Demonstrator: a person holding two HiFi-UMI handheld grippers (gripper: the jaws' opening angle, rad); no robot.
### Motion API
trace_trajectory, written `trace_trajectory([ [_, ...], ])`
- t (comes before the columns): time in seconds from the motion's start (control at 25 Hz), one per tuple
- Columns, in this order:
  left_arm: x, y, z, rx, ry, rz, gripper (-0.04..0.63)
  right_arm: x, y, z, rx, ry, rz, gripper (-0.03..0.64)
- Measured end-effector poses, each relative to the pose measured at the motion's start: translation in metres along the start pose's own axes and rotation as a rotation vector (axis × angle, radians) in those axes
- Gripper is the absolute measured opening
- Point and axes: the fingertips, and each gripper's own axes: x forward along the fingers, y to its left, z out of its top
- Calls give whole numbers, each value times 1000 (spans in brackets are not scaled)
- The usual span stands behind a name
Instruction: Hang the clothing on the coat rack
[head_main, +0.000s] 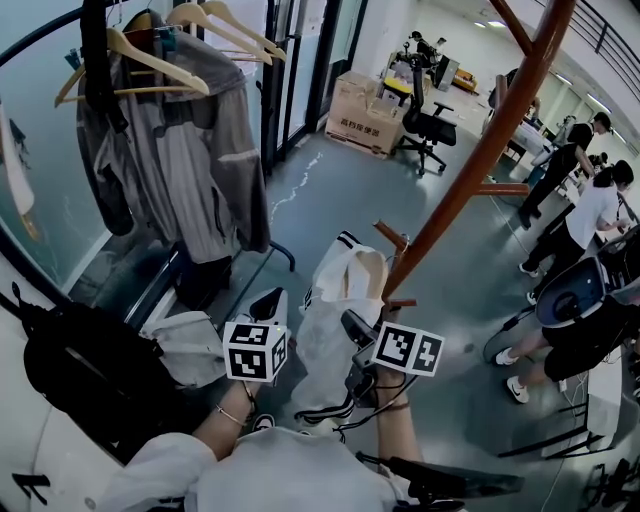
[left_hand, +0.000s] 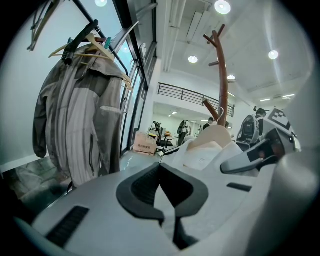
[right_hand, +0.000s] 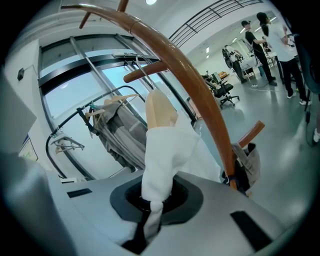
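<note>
A white garment (head_main: 335, 310) on a wooden hanger (right_hand: 159, 111) hangs between my two grippers, right beside the brown wooden coat rack (head_main: 480, 150). My left gripper (head_main: 268, 302) is shut on a fold of the white garment (left_hand: 210, 150), and a strip of cloth shows between its pads (left_hand: 145, 187). My right gripper (head_main: 358, 326) is shut on bunched white fabric (right_hand: 162, 145) below the hanger. In the right gripper view the hanger's metal hook (right_hand: 145, 75) crosses a peg (right_hand: 150, 70) of the rack (right_hand: 195, 85); I cannot tell whether it rests on it.
A grey jacket (head_main: 190, 150) hangs on a clothes rail at the left. A black bag (head_main: 90, 370) lies at the lower left. A grey pouch (right_hand: 248, 162) hangs on a low rack peg. A cardboard box (head_main: 365, 115), an office chair (head_main: 425, 120) and people (head_main: 590, 210) stand beyond.
</note>
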Motion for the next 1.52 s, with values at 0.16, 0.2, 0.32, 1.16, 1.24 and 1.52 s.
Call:
trace_trajectory([
  [0.16,1,-1,-3,1,7,-4,8,0,-4,-1,8,0,-8,29],
  [0.2,1,-1,-3,0,9,-4,8,0,-4,-1,9,1,-9,29],
  [0.32,2,-2,-5,-2,12,-6,8,0,-6,-3,11,5,-11,29],
  [1.16,1,-3,-19,7,42,-8,8,-1,-32,-13,-9,43,-109,31],
  [1.24,1,-7,-21,11,46,-14,8,-3,-37,-13,-46,47,-145,31],
  [1.52,4,-18,-27,29,64,-32,8,-10,-53,-15,-106,34,-227,80],
])
